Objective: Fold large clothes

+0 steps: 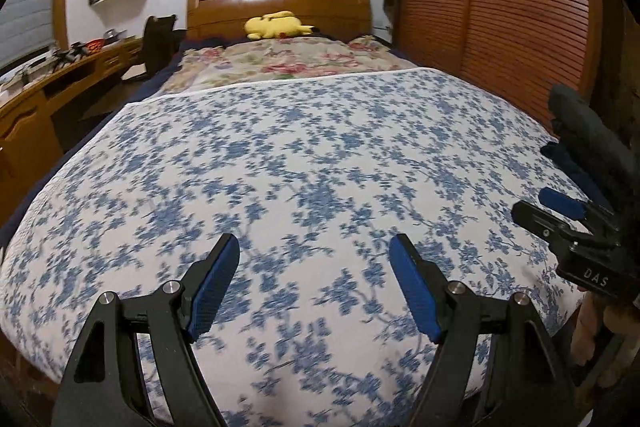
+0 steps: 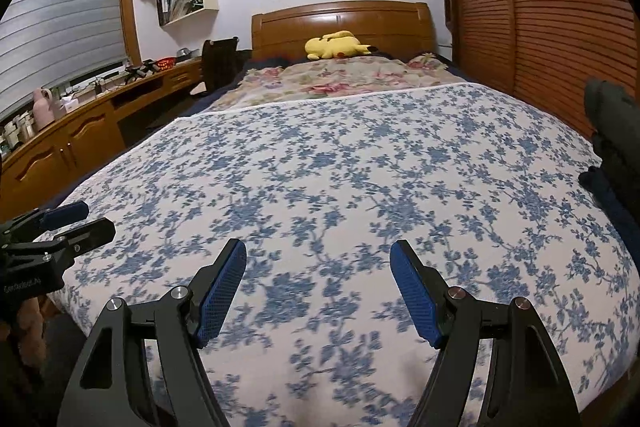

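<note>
Left wrist view: left gripper (image 1: pixel 314 287) jaws wide, nothing between them, hanging over the blue-floral bedspread (image 1: pixel 280 155). Right gripper (image 2: pixel 318 291) same, wide and empty. Only candidate garment is the dark clothing pile (image 2: pixel 612 131) at the right edge of the frame, against the slatted wardrobe (image 2: pixel 540 7). It's mostly cropped; it looks bunched, so orientation and long axis can't be read.

Risks, my read:
- pinching the bedspread along with the garment, dragging both
- grabbing a bunched layer, not an edge, so the fold comes out skewed
- grippers are close together; could clash reaching right
</note>
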A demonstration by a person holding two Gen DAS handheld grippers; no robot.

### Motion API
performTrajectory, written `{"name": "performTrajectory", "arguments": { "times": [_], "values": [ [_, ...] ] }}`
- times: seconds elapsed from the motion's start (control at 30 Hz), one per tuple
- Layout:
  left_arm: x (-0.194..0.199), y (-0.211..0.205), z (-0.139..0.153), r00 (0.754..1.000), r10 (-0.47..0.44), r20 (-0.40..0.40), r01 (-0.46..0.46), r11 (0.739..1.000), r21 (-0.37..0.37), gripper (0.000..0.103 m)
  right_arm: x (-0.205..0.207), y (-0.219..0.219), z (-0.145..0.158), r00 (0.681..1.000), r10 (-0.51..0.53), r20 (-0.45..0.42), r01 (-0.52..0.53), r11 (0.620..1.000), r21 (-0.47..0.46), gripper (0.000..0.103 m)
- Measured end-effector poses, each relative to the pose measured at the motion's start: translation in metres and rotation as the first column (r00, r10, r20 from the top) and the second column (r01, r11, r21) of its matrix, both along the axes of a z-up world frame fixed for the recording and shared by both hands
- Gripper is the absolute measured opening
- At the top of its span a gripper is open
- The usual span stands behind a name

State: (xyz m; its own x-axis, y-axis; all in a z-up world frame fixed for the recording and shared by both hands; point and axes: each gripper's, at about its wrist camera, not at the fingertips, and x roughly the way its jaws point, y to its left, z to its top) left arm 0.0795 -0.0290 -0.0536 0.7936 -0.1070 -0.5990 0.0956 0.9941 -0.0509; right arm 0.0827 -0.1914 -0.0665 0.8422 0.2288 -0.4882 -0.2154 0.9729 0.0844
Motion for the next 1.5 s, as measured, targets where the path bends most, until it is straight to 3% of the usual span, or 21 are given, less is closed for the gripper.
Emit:
{"name": "performTrajectory", "arguments": {
  "times": [0.27, 0.63, 1.5],
  "values": [
    [-0.019, 0.029, 0.028, 0.994, 0.072, 0.08, -0.075, 0.997, 0.03, 0.078, -0.012, 0.011, 0.018, 0.998, 0.022, 0.066, -0.024, 1.0, 0.018, 0.076],
    [-0.042, 0.04, 0.064, 0.981, 0.093, 0.172, -0.098, 0.995, 0.023, 0.078, -0.055, 0.012, 0.044, 0.982, 0.028, 0.186, -0.033, 0.999, 0.021, 0.076],
    [-0.052, 0.033, 0.07, 0.976, 0.091, 0.199, -0.098, 0.995, 0.024, 0.078, -0.059, 0.013, 0.043, 0.983, 0.025, 0.18, -0.028, 0.999, 0.017, 0.076]
  ]
}}
